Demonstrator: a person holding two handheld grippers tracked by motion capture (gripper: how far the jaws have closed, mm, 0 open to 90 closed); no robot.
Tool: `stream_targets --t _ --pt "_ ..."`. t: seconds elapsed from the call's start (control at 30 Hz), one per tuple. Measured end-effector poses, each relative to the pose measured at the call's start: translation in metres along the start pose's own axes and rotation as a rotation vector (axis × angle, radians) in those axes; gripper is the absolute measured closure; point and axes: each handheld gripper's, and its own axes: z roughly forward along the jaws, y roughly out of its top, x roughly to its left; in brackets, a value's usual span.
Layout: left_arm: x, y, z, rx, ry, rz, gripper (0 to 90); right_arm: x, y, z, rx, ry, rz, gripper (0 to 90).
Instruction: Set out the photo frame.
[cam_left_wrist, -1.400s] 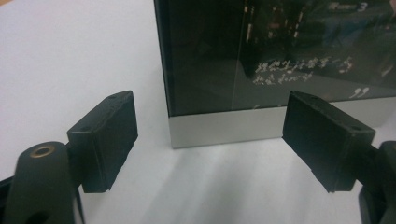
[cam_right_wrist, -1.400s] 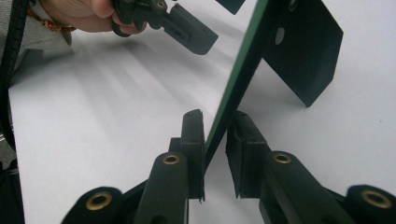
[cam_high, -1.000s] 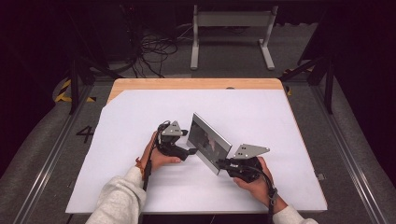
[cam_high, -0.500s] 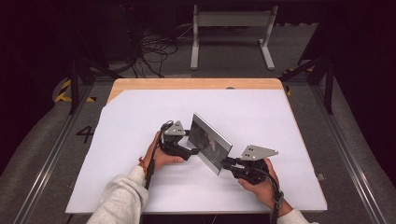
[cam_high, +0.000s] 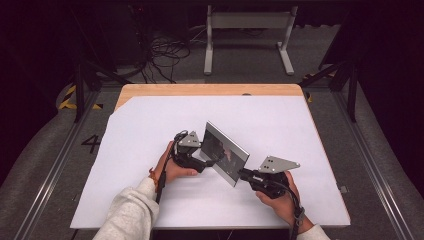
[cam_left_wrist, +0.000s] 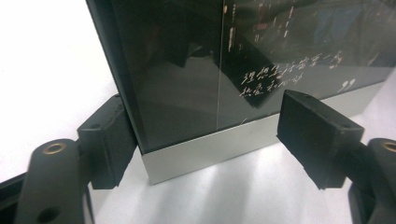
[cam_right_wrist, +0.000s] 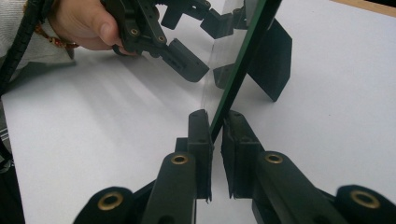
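Frame stands upright, long axis running diagonally.

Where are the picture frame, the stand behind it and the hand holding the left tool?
picture frame (cam_high: 225, 152), high view, on its dark glass front.
stand (cam_right_wrist: 273, 58), right gripper view, on its flat black back leg.
hand (cam_high: 172, 170), high view, on its back.

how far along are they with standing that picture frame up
Done: the picture frame stands on the white table, its rear stand out. In hand: the right hand-held gripper pinches its edge; the left hand-held gripper has been closing, one pad off the glass. Left: letting go.
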Motion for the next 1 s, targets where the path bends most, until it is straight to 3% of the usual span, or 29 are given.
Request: stream_targets --t 0.47,0.87,1.0 --pt "-0.005 -0.003 -0.007 0.023 0.003 -0.013 23.5 -0.007 -0.001 0.0 -0.01 -0.035 0.016 83.1" --pt "-0.013 -0.009 -0.016 0.043 0.007 0.008 25.0 -0.012 -0.001 0.002 -0.018 -0.06 0.028 82.3" --pt "-0.012 -0.009 -0.018 0.025 0.009 0.002 26.0 -0.012 -0.001 0.002 -0.017 -0.065 0.022 81.9"
